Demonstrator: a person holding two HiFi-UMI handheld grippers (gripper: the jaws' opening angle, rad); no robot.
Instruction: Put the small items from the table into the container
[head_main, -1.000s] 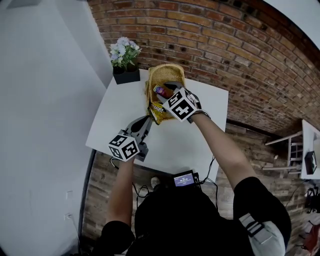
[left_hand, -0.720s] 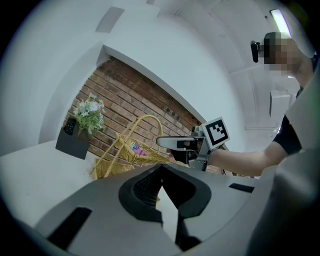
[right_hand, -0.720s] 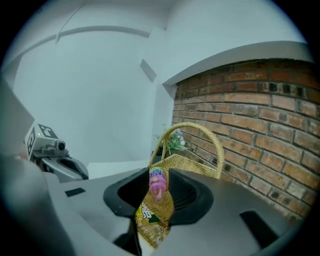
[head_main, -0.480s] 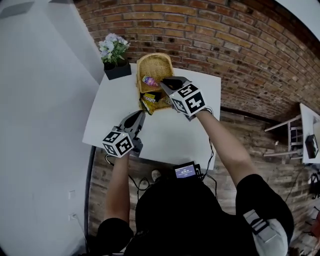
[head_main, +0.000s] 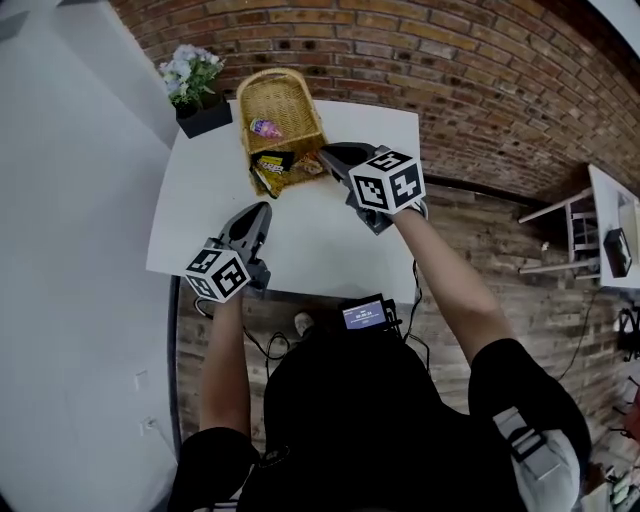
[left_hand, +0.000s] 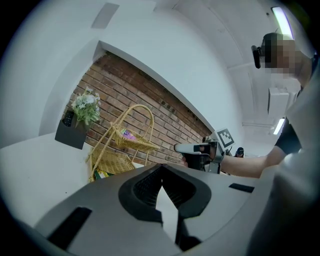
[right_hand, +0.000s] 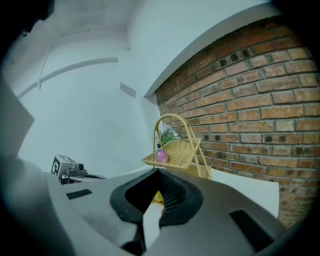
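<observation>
Small items sat in the two-tier wicker basket (head_main: 290, 95): a pink packet (head_main: 265, 128) in the upper tier, yellow snack packets (head_main: 275, 165) at the front of the lower tier. No loose item showed on the white bench (head_main: 330, 250), so the task looked about done. Right tongs (head_main: 328, 153) were just beside the lower tier, jaws together, nothing between them. Left tongs (head_main: 262, 210) sat over the bench, apart from the basket, jaws together too, empty. A potted plant (head_main: 195, 80) stood near the basket. The step read as clearing off. The best move was to draw the right tongs straight back, clear of the handle and front packets so nothing got dragged out, then scan the bench.
</observation>
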